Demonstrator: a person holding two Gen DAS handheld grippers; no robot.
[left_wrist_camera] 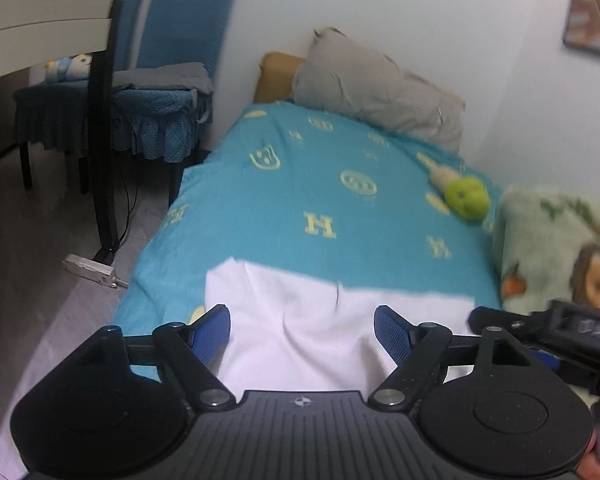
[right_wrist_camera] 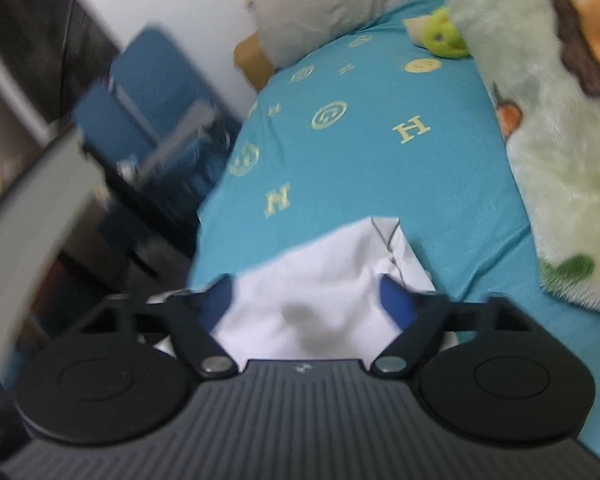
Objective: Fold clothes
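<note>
I log the bed [left_wrist_camera: 308, 184] first, filling the centre of both views under a turquoise cover with pale yellow letter motifs. Next, the fleece blanket [right_wrist_camera: 548, 128], pale green with a lion print, banked along the right edge of each frame. Then the grey pillow [left_wrist_camera: 380, 88] at the head of the bed, upper centre, against the white wall. The blue chairs [left_wrist_camera: 180, 40] stand upper left in the left wrist view, beside a pale worktop [left_wrist_camera: 48, 16] on a black leg. The white garment [left_wrist_camera: 320, 320] lies on the cover at lower centre of both frames, spread fairly flat; in the right wrist view one corner shows a stitched seam peaking upward. My left gripper [left_wrist_camera: 302, 332] sits over the garment with its blue-padded fingers [left_wrist_camera: 212, 332] wide apart, white cloth showing between them; I cannot tell whether they touch it. My right gripper [right_wrist_camera: 306, 300] is likewise spread, fingers [right_wrist_camera: 396, 300] apart over the cloth, with nothing clamped; that view is motion-blurred. Part of the right gripper also shows at lower right in the left wrist view. A small green plush toy [left_wrist_camera: 466, 198] rests on the cover near the blanket.
</note>
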